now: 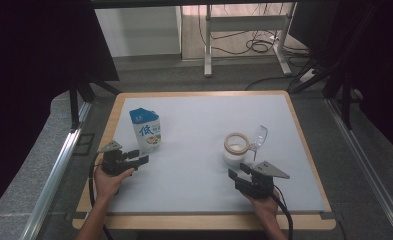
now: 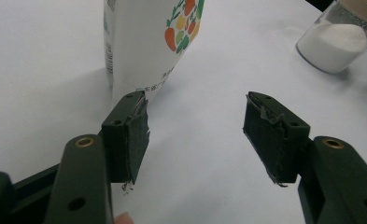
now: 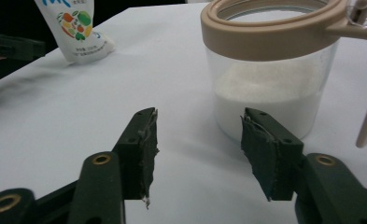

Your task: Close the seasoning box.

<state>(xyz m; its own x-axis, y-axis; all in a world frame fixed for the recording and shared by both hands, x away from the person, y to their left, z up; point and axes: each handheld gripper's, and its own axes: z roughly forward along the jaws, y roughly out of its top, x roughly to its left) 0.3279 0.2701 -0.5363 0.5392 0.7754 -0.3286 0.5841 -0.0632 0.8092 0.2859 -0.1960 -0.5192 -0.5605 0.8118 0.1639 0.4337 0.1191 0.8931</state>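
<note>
A blue and white carton-shaped pouch (image 1: 145,130) (image 2: 146,44) (image 3: 76,30) with fruit pictures stands on the left of the white table top (image 1: 194,150). My left gripper (image 1: 143,159) (image 2: 195,135) is open just in front of it, nothing between its jaws. A clear jar of white powder (image 1: 235,149) (image 3: 270,79) (image 2: 338,39) with a tan ring rim and its lid (image 1: 259,136) flipped open stands at the middle right. My right gripper (image 1: 238,172) (image 3: 197,151) is open right in front of the jar, holding nothing.
The table has a wooden edge (image 1: 204,220) all round. Black curtains hang at both sides. A desk frame (image 1: 244,35) and cables lie on the floor beyond the far edge. Metal rails (image 1: 59,165) run along the left and right of the table.
</note>
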